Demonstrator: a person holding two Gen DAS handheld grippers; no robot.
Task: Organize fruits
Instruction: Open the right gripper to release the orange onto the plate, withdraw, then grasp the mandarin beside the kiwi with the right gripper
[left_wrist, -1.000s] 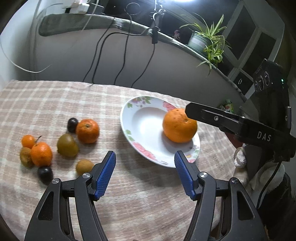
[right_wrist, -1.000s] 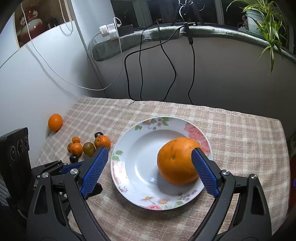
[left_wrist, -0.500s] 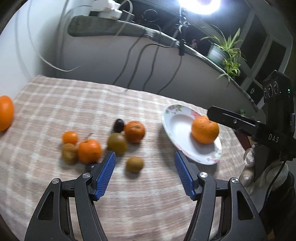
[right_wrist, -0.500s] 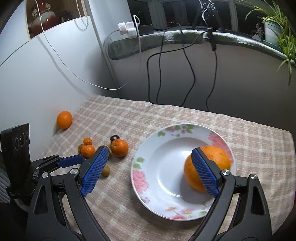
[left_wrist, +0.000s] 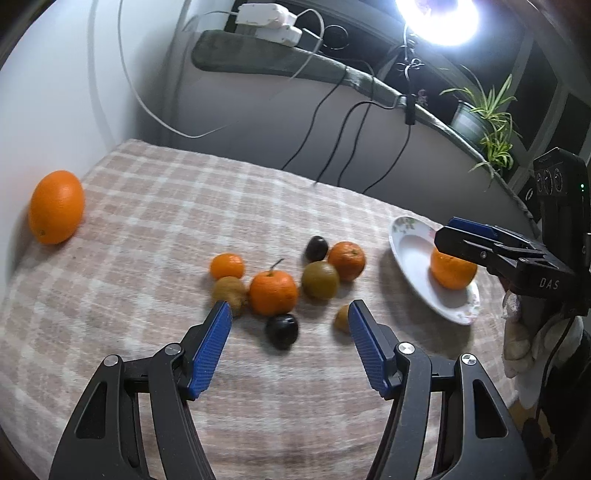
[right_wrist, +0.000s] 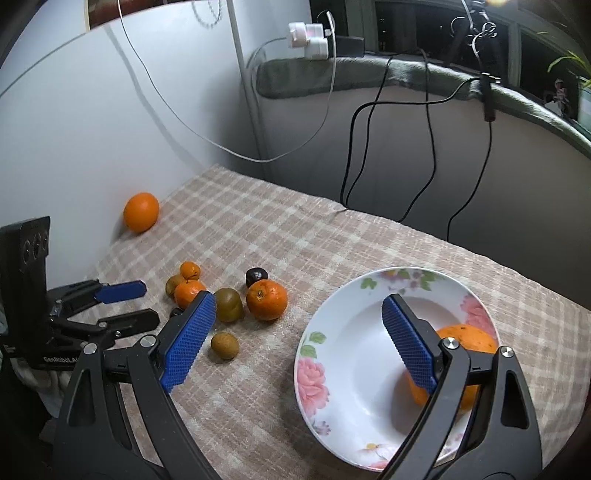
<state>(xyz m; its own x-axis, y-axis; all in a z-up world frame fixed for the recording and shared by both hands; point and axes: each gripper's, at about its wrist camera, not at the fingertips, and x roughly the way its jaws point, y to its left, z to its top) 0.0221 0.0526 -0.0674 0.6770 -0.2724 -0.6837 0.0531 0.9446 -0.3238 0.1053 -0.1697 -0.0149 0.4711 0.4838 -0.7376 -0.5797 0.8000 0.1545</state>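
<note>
A checked beige cloth (left_wrist: 155, 206) covers the table, which stands against a pale wall with a grey padded ledge (left_wrist: 280, 62) behind it; black cables (right_wrist: 428, 122) hang from the ledge, a white power strip (left_wrist: 269, 22) sits on it, and a potted plant (left_wrist: 484, 118) stands at its right end.

At the table's left edge, against the wall, lies a lone large orange (left_wrist: 56, 211). Mid-table is a loose cluster: small mandarins (left_wrist: 273, 291), brownish kiwis (left_wrist: 320, 279) and dark plums (left_wrist: 282, 330). Near the right edge stands the flowered white plate (right_wrist: 332, 373) with one big orange (left_wrist: 452, 271) in it.

A second ago the left gripper (left_wrist: 290, 345) faced the plate; it has swung left, so the cluster now lies just ahead of its released, wide-apart jaws and the lone orange has come into sight. The right gripper (right_wrist: 295, 341) has drawn back from the plated orange, its jaws spread with nothing between them.

Only the left wrist view shows the bright lamp (left_wrist: 439, 14) above the ledge. Only the right wrist view shows the plate's full rose pattern, and a small kiwi (right_wrist: 224, 345) lying apart from the cluster toward the near edge.
</note>
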